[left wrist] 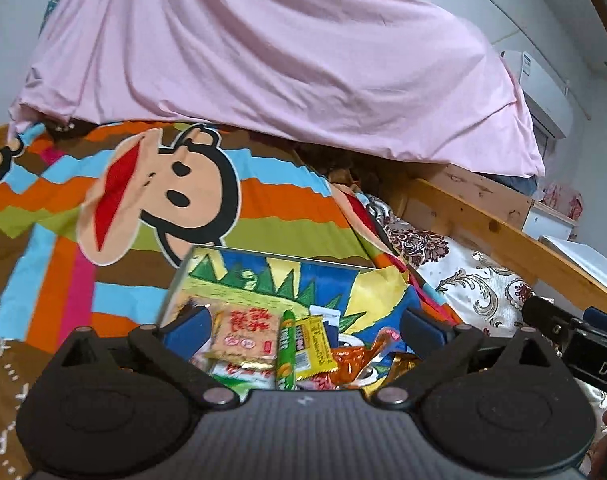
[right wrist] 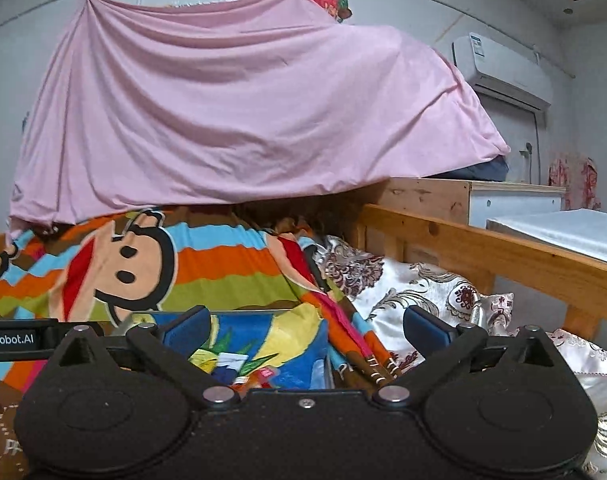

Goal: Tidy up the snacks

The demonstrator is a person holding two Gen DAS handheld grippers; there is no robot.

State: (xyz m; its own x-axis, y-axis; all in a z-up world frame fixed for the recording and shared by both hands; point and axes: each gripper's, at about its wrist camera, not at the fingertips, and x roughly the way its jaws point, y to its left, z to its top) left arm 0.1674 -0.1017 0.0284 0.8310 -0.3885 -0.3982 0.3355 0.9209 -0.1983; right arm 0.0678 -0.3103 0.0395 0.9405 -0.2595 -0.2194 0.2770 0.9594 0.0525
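A colourful cartoon-printed storage box (left wrist: 263,276) stands open on the bed and holds several snack packets. Among them are a pale cracker packet with red characters (left wrist: 245,336), a green sausage stick (left wrist: 286,354), a yellow packet (left wrist: 315,346) and orange wrappers (left wrist: 353,360). My left gripper (left wrist: 303,330) is open and empty just above the snacks in the box. My right gripper (right wrist: 305,330) is open and empty, above the box's right side (right wrist: 263,336); a few packets (right wrist: 235,362) show between its fingers.
The box sits on a striped monkey-print blanket (left wrist: 163,184). A pink sheet (left wrist: 263,48) hangs behind. A floral satin pillow (right wrist: 403,292) and a wooden bed rail (right wrist: 483,248) lie to the right. The other gripper's body shows at each view's edge (left wrist: 583,340).
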